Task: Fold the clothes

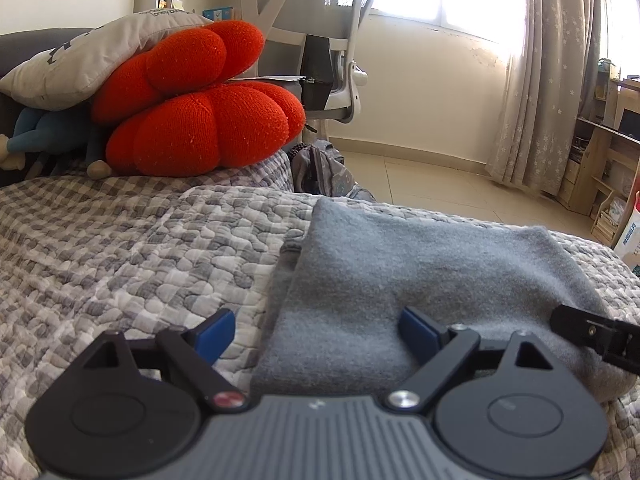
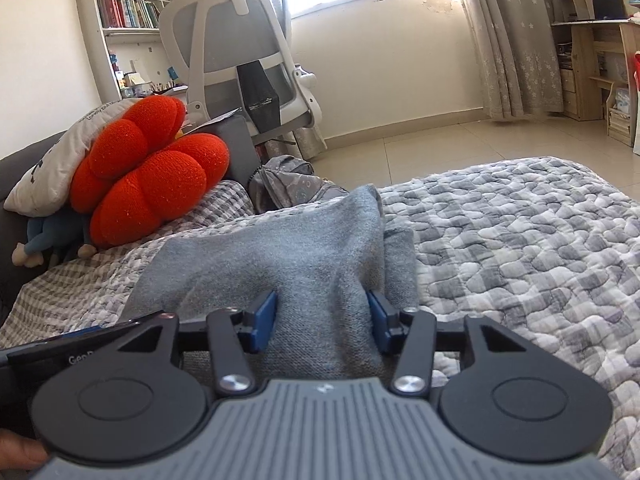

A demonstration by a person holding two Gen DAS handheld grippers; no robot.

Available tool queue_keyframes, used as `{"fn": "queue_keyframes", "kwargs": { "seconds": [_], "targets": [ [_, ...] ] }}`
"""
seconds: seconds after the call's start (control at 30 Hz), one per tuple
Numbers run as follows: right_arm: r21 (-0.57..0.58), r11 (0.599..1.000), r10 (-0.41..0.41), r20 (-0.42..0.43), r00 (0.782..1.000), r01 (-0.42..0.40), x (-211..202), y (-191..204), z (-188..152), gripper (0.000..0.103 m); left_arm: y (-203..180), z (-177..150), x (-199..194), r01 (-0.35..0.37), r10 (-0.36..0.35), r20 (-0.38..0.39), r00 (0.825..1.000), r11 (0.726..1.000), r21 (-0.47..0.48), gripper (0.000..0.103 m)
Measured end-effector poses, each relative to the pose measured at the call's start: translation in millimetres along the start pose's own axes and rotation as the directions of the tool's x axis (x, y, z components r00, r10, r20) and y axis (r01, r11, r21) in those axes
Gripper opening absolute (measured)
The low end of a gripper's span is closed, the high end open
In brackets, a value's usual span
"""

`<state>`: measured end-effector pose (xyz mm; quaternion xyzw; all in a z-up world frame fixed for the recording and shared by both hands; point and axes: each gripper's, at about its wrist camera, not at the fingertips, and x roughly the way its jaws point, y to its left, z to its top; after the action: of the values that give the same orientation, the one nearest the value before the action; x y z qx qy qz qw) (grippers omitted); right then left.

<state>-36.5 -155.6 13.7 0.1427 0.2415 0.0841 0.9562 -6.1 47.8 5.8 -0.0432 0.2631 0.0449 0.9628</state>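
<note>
Right wrist view: right gripper (image 2: 322, 322) fingers clamp a raised fold of grey sweater (image 2: 288, 256); left gripper (image 1: 316, 332) fingers spread wide, empty, straddling its left edge on the quilt (image 1: 120, 248).

Ahead of the grippers lie one folded grey fleece garment (image 1: 420, 264) and one grey-and-white checked quilted bedspread (image 1: 120, 248). Further ahead to the left sit two red knitted lobed cushions (image 1: 208, 132), one pale grey printed pillow (image 1: 80, 60) and one blue soft toy (image 1: 44, 132). Beyond stands one white mesh-backed office chair (image 2: 240, 52).
</note>
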Motion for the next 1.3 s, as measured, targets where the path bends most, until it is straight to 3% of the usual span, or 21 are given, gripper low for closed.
{"fn": "queue_keyframes", "kwargs": {
  "seconds": [0.1,0.2,0.27,0.37,0.43,0.53,0.83,0.97,1.03,1.07,1.13,1.23,1.3],
  "targets": [
    [0.049,0.998,0.036,-0.012,0.999,-0.035,-5,-15,-1,0.065,12,-3,-10,-0.013,0.013,0.017,1.0,1.0,0.006,0.093],
    [0.087,0.993,0.083,-0.026,0.996,-0.081,-8,-26,-1,0.066,33,-6,-17,-0.015,0.015,0.008,1.0,0.999,-0.046,0.094],
    [0.108,0.99,0.098,-0.025,0.995,-0.095,-10,-29,0,0.066,45,-7,-12,0.021,-0.024,-0.026,0.999,0.994,-0.111,0.095],
    [0.138,0.984,0.109,0.024,0.994,-0.111,-18,-35,-3,0.067,47,-8,-13,0.026,-0.029,-0.024,0.999,0.992,-0.125,0.095],
    [0.207,0.969,0.123,0.078,0.989,-0.137,-25,-47,-5,0.07,43,-9,-16,0.019,-0.02,-0.004,1.0,0.994,-0.11,0.095],
    [0.34,0.924,0.159,0.08,0.984,-0.177,-22,-68,-6,0.07,47,-9,-15,0.025,-0.027,-0.007,1.0,0.991,-0.133,0.095],
    [0.338,0.917,0.199,0.068,0.978,-0.211,-23,-67,-4,0.075,53,-10,-14,0.063,-0.067,-0.015,0.998,0.983,-0.171,0.097],
    [0.304,0.937,0.167,0.053,0.985,-0.175,-18,-60,-2,0.075,33,-7,-32,-0.05,0.055,0.065,0.996,0.996,-0.078,0.096],
    [0.294,0.941,0.161,0.049,0.986,-0.168,-16,-59,-2,0.075,16,-6,-47,-0.021,0.024,0.131,0.991,0.999,-0.026,0.096],
    [0.299,0.939,0.163,0.05,0.985,-0.17,-16,-60,-2,0.075,6,-6,-55,0.032,-0.03,0.151,0.988,0.999,-0.01,0.096],
    [0.299,0.939,0.162,0.049,0.986,-0.17,-15,-61,-3,0.075,-11,-9,-58,0.11,-0.113,0.139,0.984,0.993,0.03,0.097],
    [0.29,0.943,0.156,0.046,0.987,-0.162,-16,-60,-3,0.075,-37,-18,-41,0.043,-0.055,0.081,0.995,0.988,0.146,0.097],
    [0.287,0.944,0.153,0.046,0.987,-0.16,-16,-59,-3,0.075,-38,-16,-26,0.049,-0.047,-0.016,0.999,0.988,0.146,0.098]
  ]
}}
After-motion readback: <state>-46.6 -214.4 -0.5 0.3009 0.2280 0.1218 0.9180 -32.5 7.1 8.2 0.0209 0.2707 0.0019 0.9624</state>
